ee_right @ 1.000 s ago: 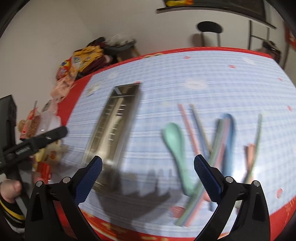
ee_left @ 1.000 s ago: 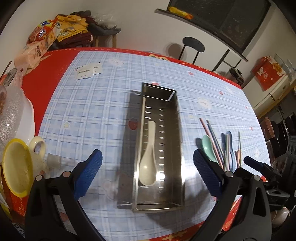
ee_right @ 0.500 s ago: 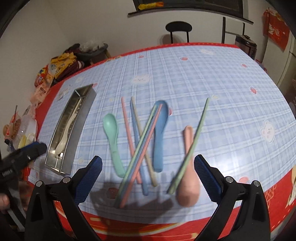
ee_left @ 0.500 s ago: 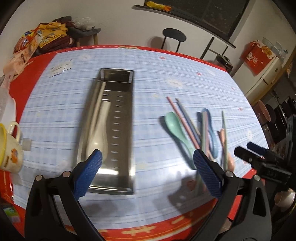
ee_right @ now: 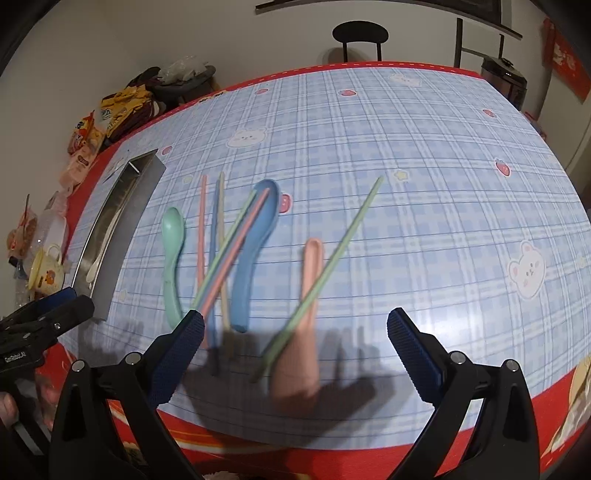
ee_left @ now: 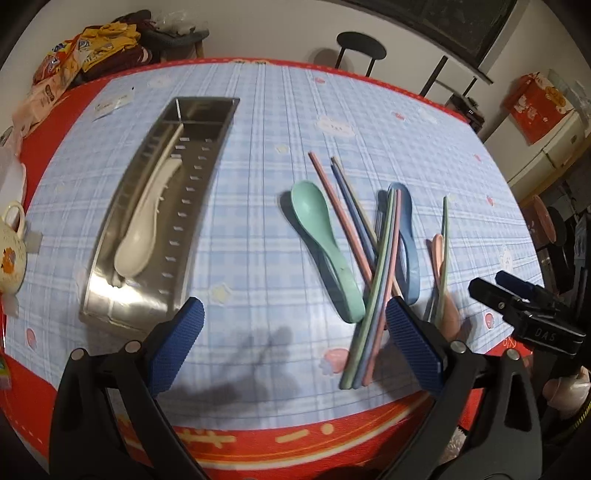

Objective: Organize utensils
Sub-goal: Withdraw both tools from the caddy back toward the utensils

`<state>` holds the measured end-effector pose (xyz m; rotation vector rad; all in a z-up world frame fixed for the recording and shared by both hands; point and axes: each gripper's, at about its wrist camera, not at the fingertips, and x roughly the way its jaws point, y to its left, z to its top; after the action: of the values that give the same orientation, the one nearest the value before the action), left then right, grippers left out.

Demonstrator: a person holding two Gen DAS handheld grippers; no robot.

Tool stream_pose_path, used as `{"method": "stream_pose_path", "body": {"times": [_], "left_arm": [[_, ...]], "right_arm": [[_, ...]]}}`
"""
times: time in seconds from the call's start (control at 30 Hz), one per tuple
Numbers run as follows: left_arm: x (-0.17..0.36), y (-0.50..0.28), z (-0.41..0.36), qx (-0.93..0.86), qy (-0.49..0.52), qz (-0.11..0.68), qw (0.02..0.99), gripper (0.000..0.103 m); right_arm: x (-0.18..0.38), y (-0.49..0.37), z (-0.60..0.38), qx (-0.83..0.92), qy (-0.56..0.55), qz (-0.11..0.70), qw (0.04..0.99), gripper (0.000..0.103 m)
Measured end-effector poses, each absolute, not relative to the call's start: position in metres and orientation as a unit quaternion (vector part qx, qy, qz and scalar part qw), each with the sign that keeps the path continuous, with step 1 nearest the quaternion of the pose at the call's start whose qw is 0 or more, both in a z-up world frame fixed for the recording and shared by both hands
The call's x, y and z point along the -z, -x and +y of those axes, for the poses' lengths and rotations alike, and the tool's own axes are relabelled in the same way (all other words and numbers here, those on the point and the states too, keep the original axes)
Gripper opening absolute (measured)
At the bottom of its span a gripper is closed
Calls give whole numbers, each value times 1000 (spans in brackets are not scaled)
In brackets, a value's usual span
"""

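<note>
**Both grippers empty above the loose utensils; one spoon already in the tray**

Left wrist view: left gripper [ee_left: 293, 338] spread wide, holding nothing, hovering over the table's near edge. Steel tray [ee_left: 110, 314] sits toward the near-left side of the table, cream spoon [ee_left: 142, 230] lying inside along its length. Green spoon [ee_left: 323, 247] lies just right of centre, touching the crossed bundle of chopsticks [ee_left: 373, 295]. Likely next pick is the green spoon: pinch across the handle rather than the bowl, since the chopsticks overlap its near end and could drag along. Lay it parallel to the cream one.

Right wrist view: right gripper [ee_right: 295, 334] also wide and empty, over the pink spoon [ee_right: 308, 314], which has a green chopstick [ee_right: 343, 243] crossing it. Blue spoon [ee_right: 255, 251] lies under other sticks. Lift the chopstick first, or it may roll off.

Surface: blue plaid tablecloth [ee_right: 424, 184] with red border. Yellow mug [ee_left: 11, 254] at the left edge, snack bags [ee_left: 92, 40] past the far-left corner, black stool [ee_right: 360, 35] by the wall.
</note>
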<state>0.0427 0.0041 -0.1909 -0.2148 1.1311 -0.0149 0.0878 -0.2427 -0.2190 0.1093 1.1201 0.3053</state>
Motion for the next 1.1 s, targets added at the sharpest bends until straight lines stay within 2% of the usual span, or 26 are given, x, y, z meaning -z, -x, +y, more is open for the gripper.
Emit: {"method": "stream_pose_path", "body": {"times": [0.1, 0.37, 0.5, 0.57, 0.63, 0.93, 1.1], "left_arm": [[196, -44, -1, -7, 114, 544, 831, 97], [212, -37, -20, -30, 115, 552, 825, 97], [207, -42, -16, -39, 131, 540, 831, 97], [209, -45, -17, -43, 124, 537, 833, 97], [217, -51, -21, -42, 114, 546, 829, 97], [240, -77, -23, -55, 98, 557, 823, 97], [252, -91, -11, -53, 149, 557, 815, 97]], "right_arm": [[226, -93, -257, -152, -60, 538, 827, 96], [238, -102, -274, -203, -60, 540, 814, 78], [235, -105, -279, -212, -57, 543, 810, 73], [238, -106, -281, -220, -55, 546, 807, 64], [244, -105, -284, -226, -62, 553, 800, 61], [246, -108, -294, -222, -69, 555, 799, 60], [247, -110, -298, -215, -67, 558, 798, 61]]}}
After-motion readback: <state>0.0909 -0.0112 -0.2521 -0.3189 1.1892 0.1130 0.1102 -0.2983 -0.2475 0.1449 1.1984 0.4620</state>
